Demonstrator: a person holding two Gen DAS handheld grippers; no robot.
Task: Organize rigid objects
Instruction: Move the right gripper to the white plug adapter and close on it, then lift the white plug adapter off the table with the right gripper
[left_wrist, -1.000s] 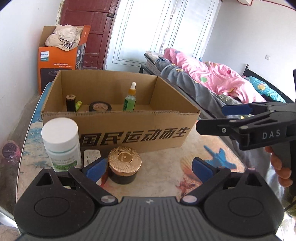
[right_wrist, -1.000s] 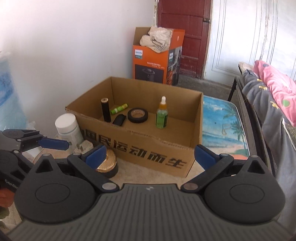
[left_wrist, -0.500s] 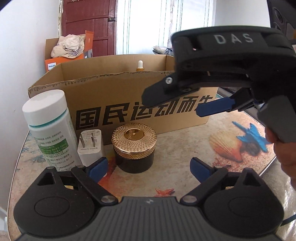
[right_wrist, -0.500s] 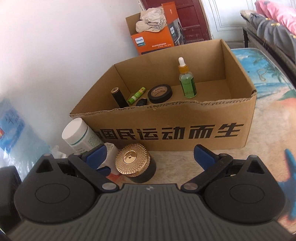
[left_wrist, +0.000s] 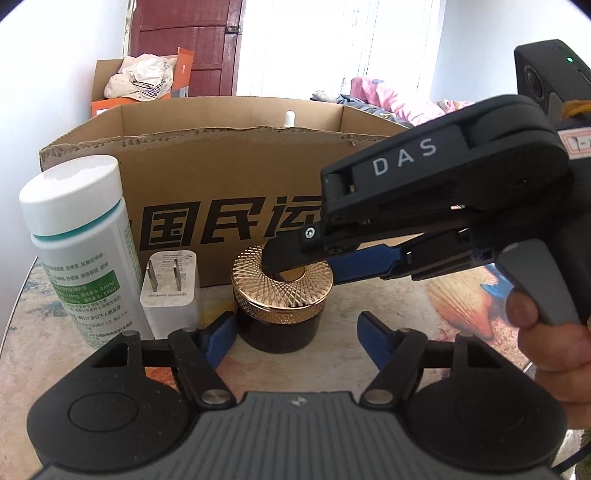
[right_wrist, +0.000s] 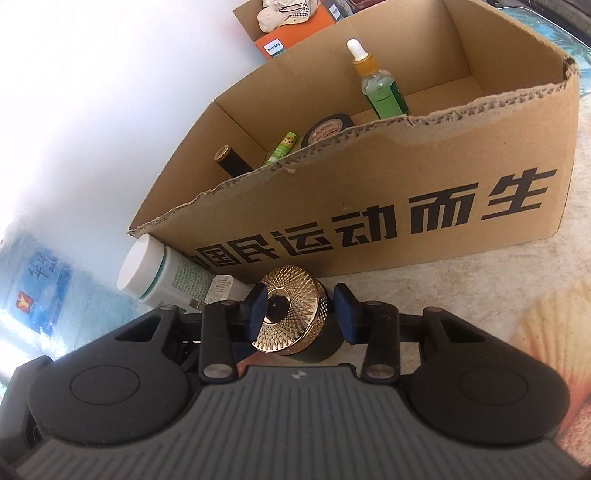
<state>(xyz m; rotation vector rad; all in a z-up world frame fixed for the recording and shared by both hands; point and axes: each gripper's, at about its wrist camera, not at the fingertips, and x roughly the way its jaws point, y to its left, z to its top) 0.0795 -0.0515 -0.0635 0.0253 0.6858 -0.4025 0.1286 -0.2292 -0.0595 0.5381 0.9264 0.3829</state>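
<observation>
— What has changed?

— Both claws have come down onto one item. The right gripper (right_wrist: 301, 314) has just been closing, with the gold lid (left_wrist: 284, 288) of the dark jar (left_wrist: 280, 325) between its jaws. One pad meets the rim and the other is just beside it; I cannot tell if the grip is firm. The left gripper (left_wrist: 295, 336) has narrowed too but remains open, with a pad on each side of the jar's base and neither pressing.

— Meaning?

— I'd say the jar goes next into the cardboard box (left_wrist: 221, 177).

— Location?

— On the table (left_wrist: 388, 295), just before the box's front wall.

— Count?

— Loose items, three:
- one jar
- one white bottle (left_wrist: 81, 251) toward the left edge
- one plug adapter (left_wrist: 171, 288) between them

Boxed items in view, four:
- one dropper bottle (right_wrist: 384, 88)
- one tape roll (right_wrist: 328, 129)
- one green tube (right_wrist: 282, 146)
- one dark cylinder (right_wrist: 231, 162)
</observation>
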